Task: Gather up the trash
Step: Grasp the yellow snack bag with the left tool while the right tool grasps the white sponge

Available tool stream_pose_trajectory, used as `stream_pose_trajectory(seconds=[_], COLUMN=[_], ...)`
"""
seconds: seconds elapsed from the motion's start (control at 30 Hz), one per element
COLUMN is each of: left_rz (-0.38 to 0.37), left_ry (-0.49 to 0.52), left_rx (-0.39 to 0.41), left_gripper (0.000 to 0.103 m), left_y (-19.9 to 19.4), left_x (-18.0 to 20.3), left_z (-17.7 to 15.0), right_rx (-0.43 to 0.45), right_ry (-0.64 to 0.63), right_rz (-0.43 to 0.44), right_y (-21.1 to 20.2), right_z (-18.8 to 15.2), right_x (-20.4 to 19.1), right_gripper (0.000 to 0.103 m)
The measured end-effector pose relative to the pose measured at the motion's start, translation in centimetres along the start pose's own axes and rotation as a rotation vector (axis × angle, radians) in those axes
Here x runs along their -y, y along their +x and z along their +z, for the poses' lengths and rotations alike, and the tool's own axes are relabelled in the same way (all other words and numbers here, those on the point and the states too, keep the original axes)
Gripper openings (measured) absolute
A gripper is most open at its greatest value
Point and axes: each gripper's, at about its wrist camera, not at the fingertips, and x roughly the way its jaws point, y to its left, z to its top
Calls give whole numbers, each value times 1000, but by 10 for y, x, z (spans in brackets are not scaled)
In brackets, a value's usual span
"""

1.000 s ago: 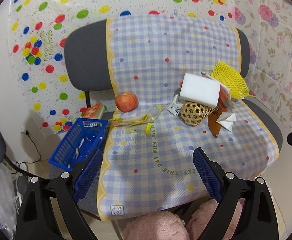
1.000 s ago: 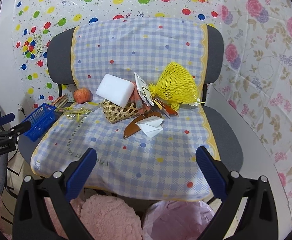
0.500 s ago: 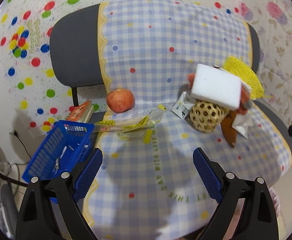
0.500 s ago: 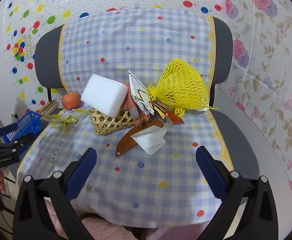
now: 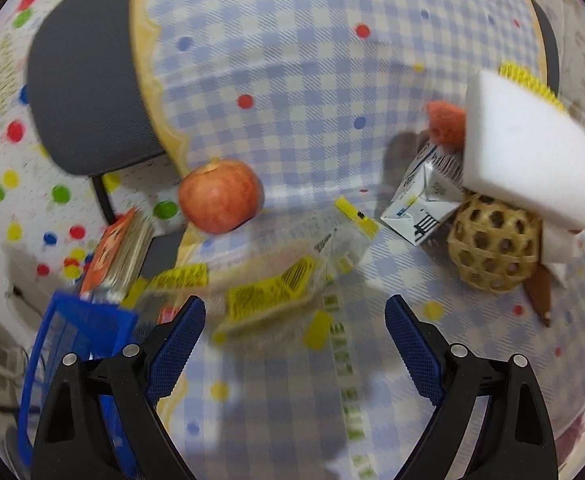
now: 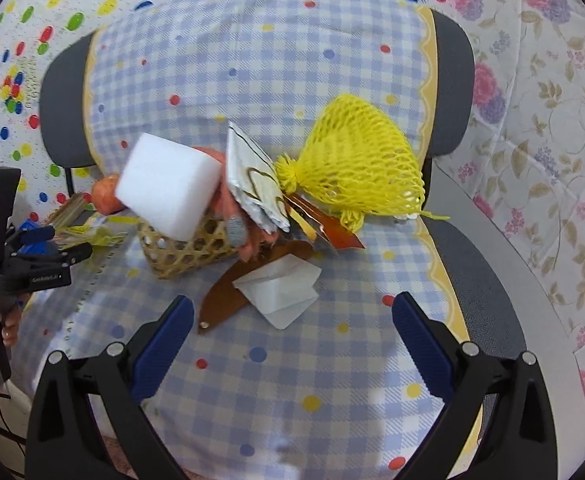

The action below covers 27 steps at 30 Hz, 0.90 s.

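On a chair seat under a blue checked cloth (image 5: 292,380) lies trash. A clear yellow-printed wrapper (image 5: 268,296) lies just beyond my open, empty left gripper (image 5: 294,320). A crushed white carton (image 5: 420,204) leans on a woven basket (image 5: 488,252). A folded white paper (image 6: 280,292) lies just beyond my open, empty right gripper (image 6: 292,320), next to a brown strip (image 6: 232,292). A silver wrapper (image 6: 256,184) and a yellow foam net (image 6: 356,164) lie behind it.
A red apple (image 5: 220,196) sits left by the backrest. A white sponge block (image 6: 168,192) rests on the basket (image 6: 188,252). A blue plastic basket (image 5: 72,352) stands left of the chair. The left gripper shows in the right wrist view (image 6: 32,256).
Both grippers moved forward and closer to the seat. The left one now hovers near the yellow-printed wrapper, the right one near the folded paper. Both stayed open.
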Motion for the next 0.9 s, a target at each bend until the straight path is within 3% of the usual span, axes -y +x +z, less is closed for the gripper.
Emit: stream_pose_trajectory(seconds=[0.2, 0.3, 0.37, 0.43, 0.6, 0.77, 0.9], left_rz=[-11, -47, -92, -85, -125, -187, -265], left_ry=[99, 97, 85, 105, 41, -62, -124], left_rx=[-83, -88, -99, -98, 31, 180, 225], left_gripper=[71, 62, 42, 34, 23, 21, 21], left_y=[42, 51, 49, 44, -24, -103, -140], left_x=[5, 1, 0, 2, -1, -9, -6], left_z=[6, 7, 9, 9, 12, 6, -5], right_rx=[-14, -29, -35, -32, 16, 70, 76], right_ry=[16, 29, 29, 24, 10, 18, 24], right_rz=[30, 56, 66, 59, 41, 94, 153], right_y=[14, 17, 15, 11, -13, -35, -40], right_z=[1, -1, -2, -4, -9, -8, -4], right_x=[4, 5, 5, 4, 5, 4, -4], right_gripper=[95, 77, 66, 61, 48, 47, 48])
